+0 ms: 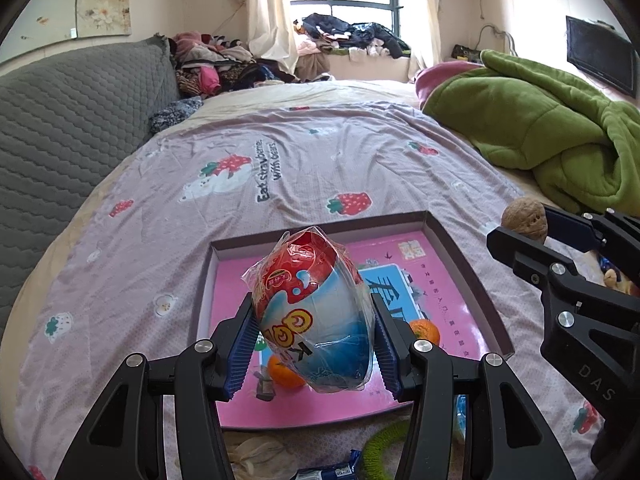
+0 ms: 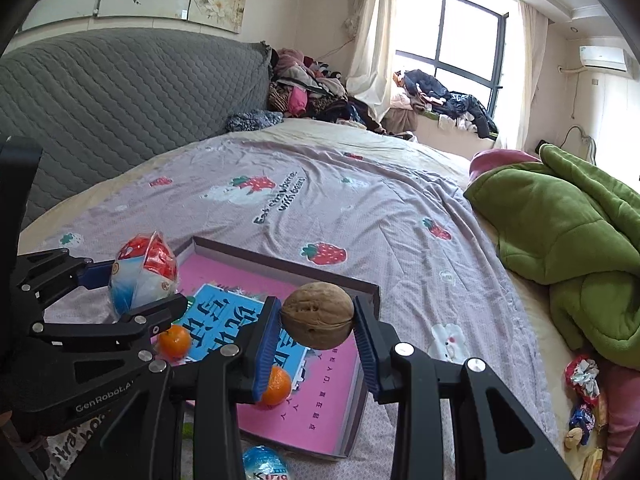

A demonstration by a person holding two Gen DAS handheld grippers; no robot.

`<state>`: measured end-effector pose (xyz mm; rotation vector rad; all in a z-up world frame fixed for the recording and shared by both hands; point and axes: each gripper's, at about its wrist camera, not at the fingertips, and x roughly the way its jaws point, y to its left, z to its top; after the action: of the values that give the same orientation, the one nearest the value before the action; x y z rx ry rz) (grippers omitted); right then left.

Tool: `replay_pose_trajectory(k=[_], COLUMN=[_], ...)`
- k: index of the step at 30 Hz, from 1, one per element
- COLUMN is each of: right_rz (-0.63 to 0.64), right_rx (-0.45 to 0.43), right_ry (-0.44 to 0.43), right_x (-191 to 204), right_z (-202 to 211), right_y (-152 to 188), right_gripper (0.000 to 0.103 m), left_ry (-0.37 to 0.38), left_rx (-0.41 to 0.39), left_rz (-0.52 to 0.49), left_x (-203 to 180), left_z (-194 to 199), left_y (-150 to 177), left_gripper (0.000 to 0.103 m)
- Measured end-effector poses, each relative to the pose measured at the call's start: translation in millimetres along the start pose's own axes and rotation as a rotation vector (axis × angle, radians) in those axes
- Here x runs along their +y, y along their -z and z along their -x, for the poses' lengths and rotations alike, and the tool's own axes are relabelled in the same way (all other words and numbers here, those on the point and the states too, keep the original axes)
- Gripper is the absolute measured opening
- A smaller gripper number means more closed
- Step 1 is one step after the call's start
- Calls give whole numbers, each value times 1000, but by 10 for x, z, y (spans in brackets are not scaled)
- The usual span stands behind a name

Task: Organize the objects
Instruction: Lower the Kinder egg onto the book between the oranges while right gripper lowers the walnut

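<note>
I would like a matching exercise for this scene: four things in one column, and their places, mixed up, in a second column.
Things:
1. walnut
2. wrapped snack pack
3. two oranges
4. green blanket

Places:
a. lying inside the pink tray
b. held in the left gripper
c. on the bed, beyond the tray's right side
d. held in the right gripper

Pairs: 1-d, 2-b, 3-a, 4-c

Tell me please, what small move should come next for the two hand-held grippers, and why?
Probably lower both a little further over the pink tray and release there. The left hand-held gripper holds a wrapped snack, the right hand-held gripper a walnut, both above the tray, where two oranges already lie.
</note>
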<state>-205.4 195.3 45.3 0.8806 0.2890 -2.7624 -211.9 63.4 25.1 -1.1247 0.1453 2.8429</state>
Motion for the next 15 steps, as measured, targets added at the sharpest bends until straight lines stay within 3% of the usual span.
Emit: replay_pose_trajectory(k=[15], right_rz=[12], right_rx=[77], right_ry=[7], right_x=[-7], right_z=[-232], right_y=[129], right_gripper=[37], left_ry=[30], left_rx=[73], left_rz=[-4], left_x=[-75], left_z=[-313], left_y=[140], left_gripper=[54])
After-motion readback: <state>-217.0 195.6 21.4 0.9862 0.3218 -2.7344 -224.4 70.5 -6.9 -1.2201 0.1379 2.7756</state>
